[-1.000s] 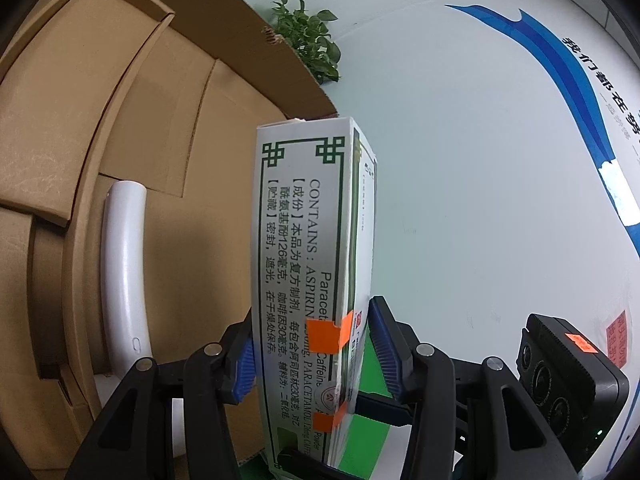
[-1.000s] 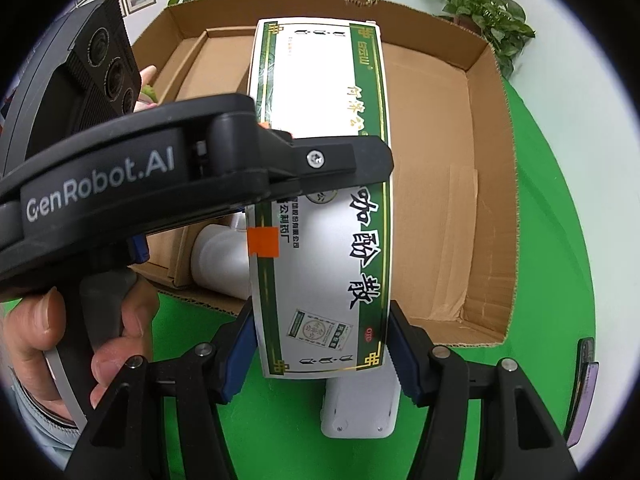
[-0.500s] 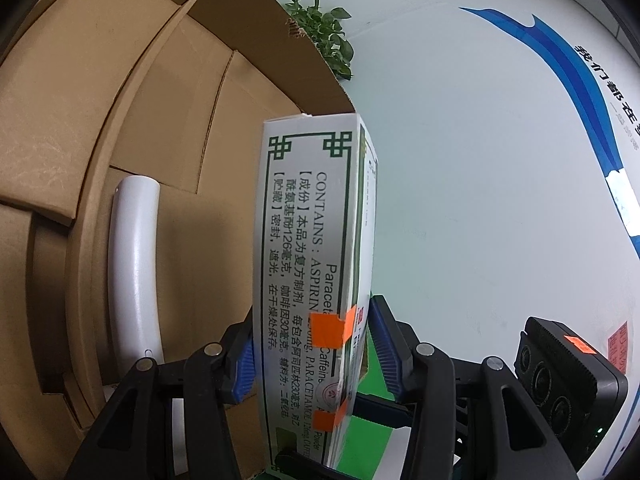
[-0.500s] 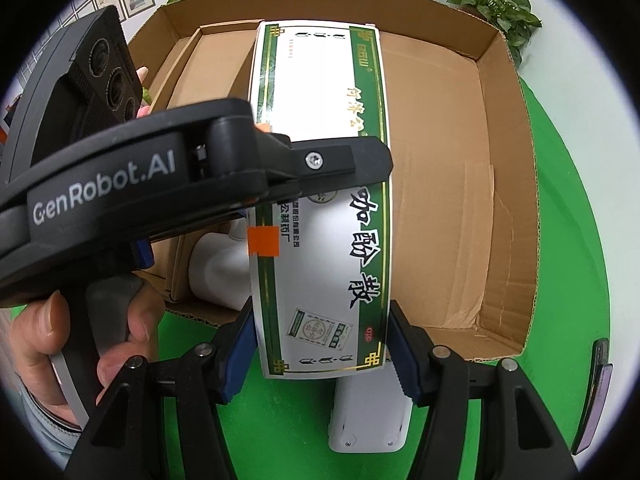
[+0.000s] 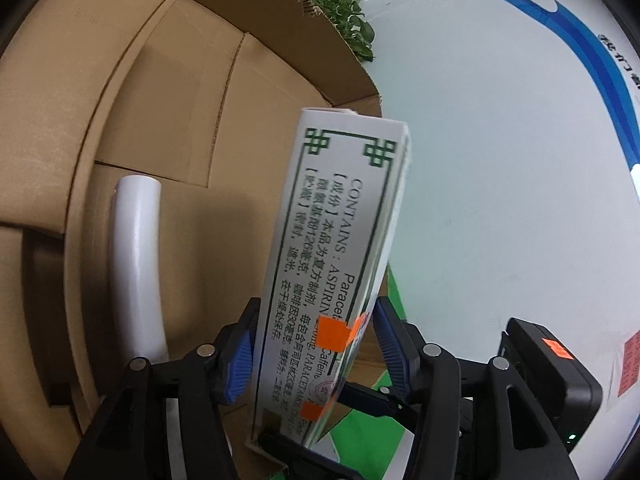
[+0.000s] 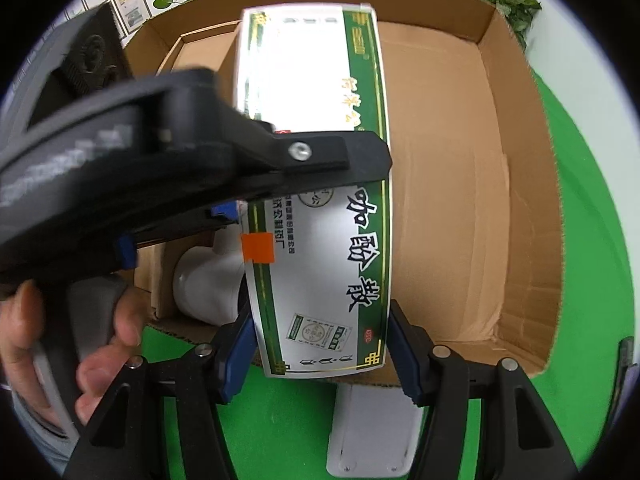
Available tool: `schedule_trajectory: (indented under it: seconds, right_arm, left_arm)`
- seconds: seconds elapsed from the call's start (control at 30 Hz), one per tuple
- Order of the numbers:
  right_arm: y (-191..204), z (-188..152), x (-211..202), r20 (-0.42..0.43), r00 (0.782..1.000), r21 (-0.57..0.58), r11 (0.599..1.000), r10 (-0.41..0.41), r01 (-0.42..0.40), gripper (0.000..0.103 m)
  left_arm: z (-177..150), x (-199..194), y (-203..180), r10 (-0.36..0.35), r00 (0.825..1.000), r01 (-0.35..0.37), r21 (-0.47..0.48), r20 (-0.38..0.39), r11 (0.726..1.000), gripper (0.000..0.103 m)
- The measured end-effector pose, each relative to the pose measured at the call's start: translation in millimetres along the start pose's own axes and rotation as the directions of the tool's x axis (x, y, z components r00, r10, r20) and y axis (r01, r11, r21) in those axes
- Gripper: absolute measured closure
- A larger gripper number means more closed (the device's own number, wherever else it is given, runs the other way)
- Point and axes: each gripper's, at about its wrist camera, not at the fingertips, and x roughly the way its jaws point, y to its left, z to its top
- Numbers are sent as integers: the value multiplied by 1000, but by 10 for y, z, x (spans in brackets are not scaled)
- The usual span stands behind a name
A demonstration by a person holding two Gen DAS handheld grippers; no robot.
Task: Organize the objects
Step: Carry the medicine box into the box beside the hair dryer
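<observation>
My right gripper (image 6: pixel 320 354) is clamped on the white-and-green cardboard medicine box (image 6: pixel 320 264), holding it over the open brown cardboard carton (image 6: pixel 460 208). My left gripper (image 5: pixel 316 346) has just been opening; the box sits between its blue pads (image 5: pixel 239 364) with a gap on the right side. A white curved plastic tube (image 5: pixel 138 264) lies inside the carton.
</observation>
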Motion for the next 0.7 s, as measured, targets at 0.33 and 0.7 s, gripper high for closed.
schedule_trajectory:
  seconds: [0.33,0.7]
  right_arm:
    - [13,-62,26,22,999,-18,999,37,-36,44]
    - [-62,-11,313,-99,994,25,999,42,-39,43]
  left_arm:
    - [-62,-250,-36,82,996,-83,54,37,995,45]
    - [12,-960,-14,140,982,-144,22,129,989,45]
